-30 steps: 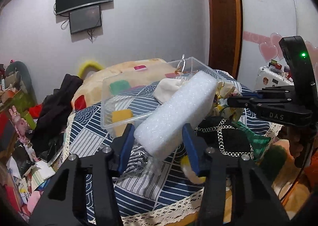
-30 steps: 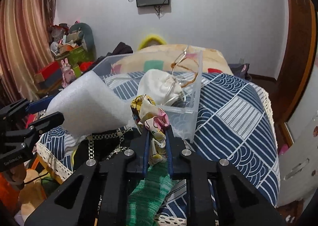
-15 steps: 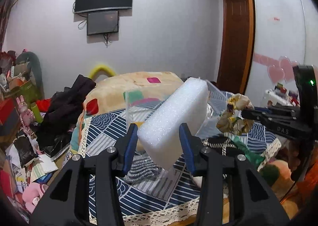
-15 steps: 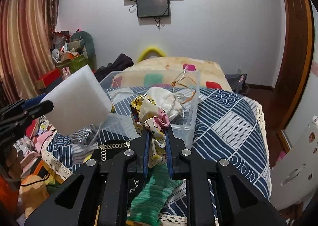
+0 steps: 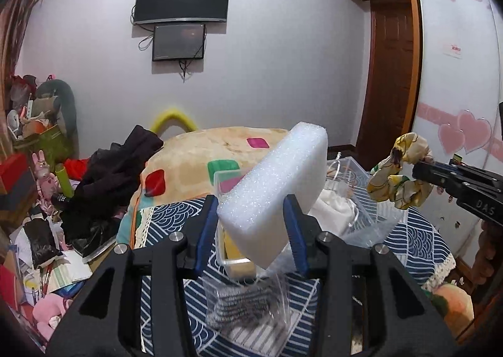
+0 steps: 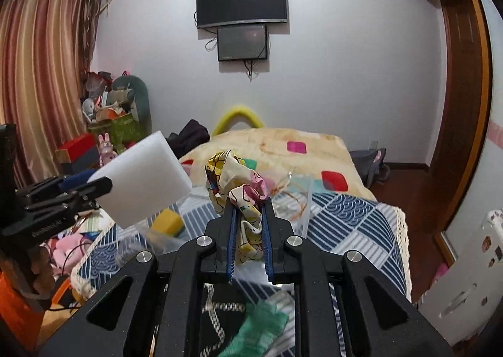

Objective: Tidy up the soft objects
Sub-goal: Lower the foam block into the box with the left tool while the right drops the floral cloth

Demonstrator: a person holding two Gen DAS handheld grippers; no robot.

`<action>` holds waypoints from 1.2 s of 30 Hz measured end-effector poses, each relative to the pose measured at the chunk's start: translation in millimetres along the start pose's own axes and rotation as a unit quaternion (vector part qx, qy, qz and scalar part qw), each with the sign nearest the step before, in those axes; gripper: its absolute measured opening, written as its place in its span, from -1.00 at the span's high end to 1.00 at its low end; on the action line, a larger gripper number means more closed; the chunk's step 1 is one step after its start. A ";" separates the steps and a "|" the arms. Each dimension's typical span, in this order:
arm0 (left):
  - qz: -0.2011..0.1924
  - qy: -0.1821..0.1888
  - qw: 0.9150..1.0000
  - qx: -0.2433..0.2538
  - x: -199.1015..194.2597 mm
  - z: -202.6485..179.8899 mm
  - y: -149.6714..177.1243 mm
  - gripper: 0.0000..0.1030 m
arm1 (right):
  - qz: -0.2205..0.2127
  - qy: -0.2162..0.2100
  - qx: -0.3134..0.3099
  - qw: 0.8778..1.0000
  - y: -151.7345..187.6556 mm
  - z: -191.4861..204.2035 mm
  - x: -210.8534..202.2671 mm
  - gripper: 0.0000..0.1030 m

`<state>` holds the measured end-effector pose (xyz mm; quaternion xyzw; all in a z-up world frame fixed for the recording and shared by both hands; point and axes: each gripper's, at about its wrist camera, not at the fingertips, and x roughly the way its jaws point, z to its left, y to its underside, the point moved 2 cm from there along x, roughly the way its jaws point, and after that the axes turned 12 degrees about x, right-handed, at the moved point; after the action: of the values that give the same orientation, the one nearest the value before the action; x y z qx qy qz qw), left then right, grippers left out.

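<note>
My left gripper (image 5: 251, 222) is shut on a white foam block (image 5: 276, 193) and holds it in the air above the table. It also shows in the right wrist view (image 6: 141, 181). My right gripper (image 6: 248, 215) is shut on a yellow patterned scrunchie (image 6: 239, 190), also raised; the scrunchie shows at the right of the left wrist view (image 5: 399, 178). A clear plastic box (image 5: 355, 200) stands on the blue patterned tablecloth (image 6: 352, 225) below and ahead, with a white cloth pouch (image 5: 333, 215) and a yellow sponge (image 6: 166, 222) inside.
A clear bag with a striped item (image 5: 248, 303) lies under the left gripper. A green knitted piece (image 6: 261, 328) and a black chain item (image 6: 217, 319) lie under the right gripper. A bed with a yellow blanket (image 6: 276, 146) stands behind the table.
Both grippers have risen and pulled back from the clear box, each carrying its object. The box now sits lower and farther in both views.
</note>
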<state>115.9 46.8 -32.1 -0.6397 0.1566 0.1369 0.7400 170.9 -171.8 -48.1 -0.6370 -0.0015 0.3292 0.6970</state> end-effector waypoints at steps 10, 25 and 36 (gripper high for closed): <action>0.034 0.015 0.999 -0.023 54.6 -0.4 -2.2 0.24 | 0.036 0.010 0.010 0.999 7.7 -1.6 46.0 0.75; 0.066 0.014 0.998 -0.017 98.9 -2.1 5.9 0.17 | 0.115 0.026 -0.005 0.993 35.8 -3.3 80.8 0.74; 0.100 0.018 0.995 -0.011 95.0 -0.6 20.1 -0.46 | 0.087 0.033 0.003 0.996 22.2 -10.3 53.4 -0.10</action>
<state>194.6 49.3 -89.0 -0.6315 0.2314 0.2009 0.7123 206.9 -156.9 -92.1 -0.6432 0.0777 0.3678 0.6670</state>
